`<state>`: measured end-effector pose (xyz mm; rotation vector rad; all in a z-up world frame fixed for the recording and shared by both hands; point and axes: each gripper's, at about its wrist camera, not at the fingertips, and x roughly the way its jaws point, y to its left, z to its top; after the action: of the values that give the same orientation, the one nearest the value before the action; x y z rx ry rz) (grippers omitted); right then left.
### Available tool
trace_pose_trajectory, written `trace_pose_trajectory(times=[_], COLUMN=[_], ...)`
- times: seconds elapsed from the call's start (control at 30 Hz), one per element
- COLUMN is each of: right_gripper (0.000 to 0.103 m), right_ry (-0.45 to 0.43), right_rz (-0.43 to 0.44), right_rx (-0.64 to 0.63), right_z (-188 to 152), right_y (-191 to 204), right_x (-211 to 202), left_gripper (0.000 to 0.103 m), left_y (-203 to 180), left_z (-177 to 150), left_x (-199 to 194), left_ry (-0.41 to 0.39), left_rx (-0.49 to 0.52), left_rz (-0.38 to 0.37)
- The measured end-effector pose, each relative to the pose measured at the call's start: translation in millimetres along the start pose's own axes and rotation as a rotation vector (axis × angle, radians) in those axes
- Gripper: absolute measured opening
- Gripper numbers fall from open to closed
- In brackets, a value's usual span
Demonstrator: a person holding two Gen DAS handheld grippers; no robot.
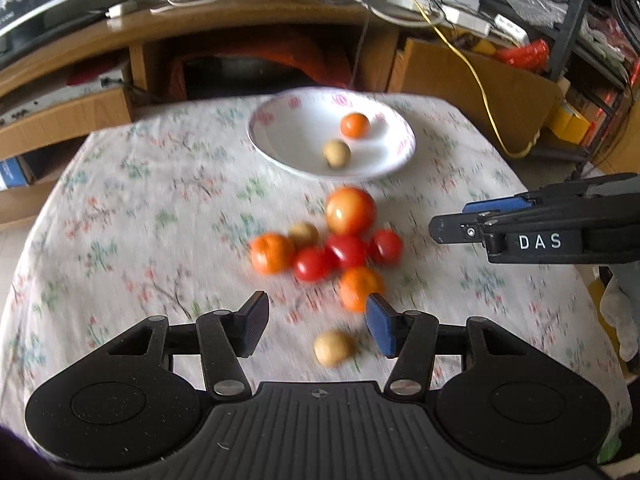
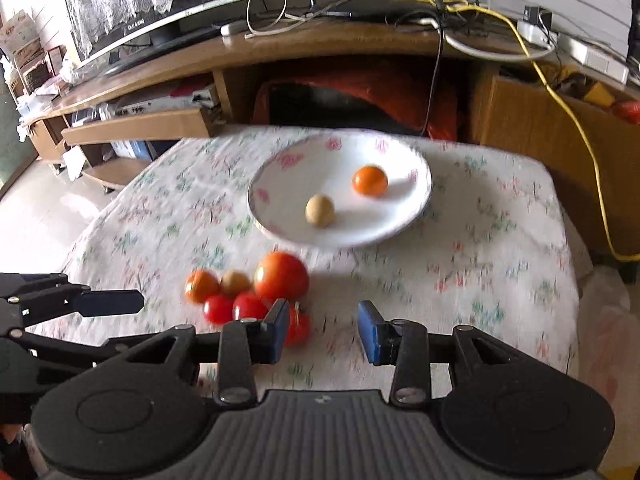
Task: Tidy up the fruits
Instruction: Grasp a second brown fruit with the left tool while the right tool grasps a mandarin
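A white plate (image 1: pixel 280 120) (image 2: pixel 280 184) at the far side of the table holds one orange fruit (image 1: pixel 355 125) (image 2: pixel 370 180) and one tan fruit (image 1: pixel 337 153) (image 2: pixel 319 210). Before it lies a cluster: a big red-orange apple (image 1: pixel 351 211) (image 2: pixel 281 277), several red tomatoes (image 1: pixel 346 250) (image 2: pixel 218 309), orange fruits (image 1: pixel 272 252) (image 2: pixel 201 286) and a tan fruit (image 1: pixel 303 234). Another tan fruit (image 1: pixel 333 347) lies between the jaws of my open, empty left gripper (image 1: pixel 316 322). My right gripper (image 2: pixel 324 330) is open and empty, right of the cluster; it also shows in the left wrist view (image 1: pixel 460 226).
The table has a floral cloth (image 1: pixel 160 208) (image 2: pixel 480 260). Behind it stands a wooden desk (image 1: pixel 200 32) (image 2: pixel 320 52) with cables, a monitor and boxes. A yellow cable (image 2: pixel 568 112) hangs at the right. The floor (image 2: pixel 36 216) lies to the left.
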<state>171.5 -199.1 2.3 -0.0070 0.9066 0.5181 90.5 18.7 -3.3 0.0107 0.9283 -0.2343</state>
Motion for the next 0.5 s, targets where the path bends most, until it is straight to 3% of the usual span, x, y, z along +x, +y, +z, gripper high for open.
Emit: trace_pose_trajectory(times=[0.37,0.5], right_gripper=[0.038,0.038], right_ry=[0.029,0.039], right_rz=[0.038,0.034], right_rx=[0.02,0.022], right_z=[-19.6,-20.8], right_y=[7.1,5.4], right_x=[-8.6,-5.4], left_gripper=[0.062,0.057], left_y=[-13.8,-17.0], left_z=[-20.1,-21.9], left_x=[16.6,24.1], left_ry=[0.051,0.06], left_rx=[0.051,0.075], left_rz=[0.017,0.034])
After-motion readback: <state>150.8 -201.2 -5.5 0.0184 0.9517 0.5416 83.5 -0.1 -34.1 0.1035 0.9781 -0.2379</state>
